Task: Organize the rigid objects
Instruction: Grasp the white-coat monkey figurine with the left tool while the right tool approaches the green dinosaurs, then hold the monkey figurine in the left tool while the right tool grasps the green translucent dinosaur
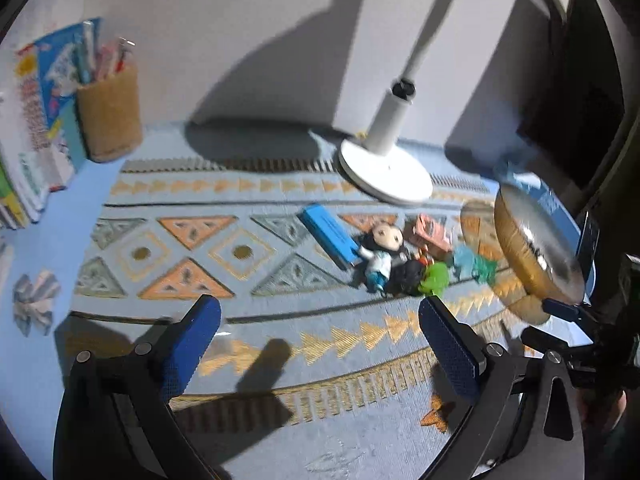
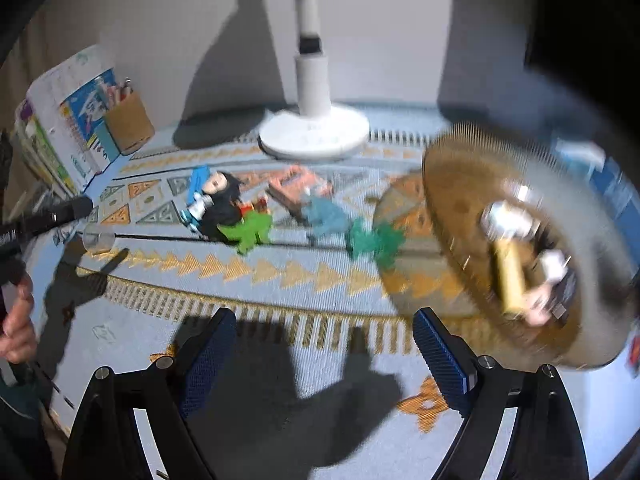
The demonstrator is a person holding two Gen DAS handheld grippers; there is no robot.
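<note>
A cluster of small toys lies on the patterned mat: a blue box, a black-haired doll, a black figure, a green toy, a pink box and teal toys. In the right wrist view they show as the doll, green toy, pink box and teal toys. A tilted round wooden tray holding small items hangs at the right, blurred; it also shows in the left wrist view. My left gripper is open and empty. My right gripper is open and empty.
A white lamp base stands behind the toys. A cork pen holder and books are at the far left by the wall. A folded paper piece lies at the left.
</note>
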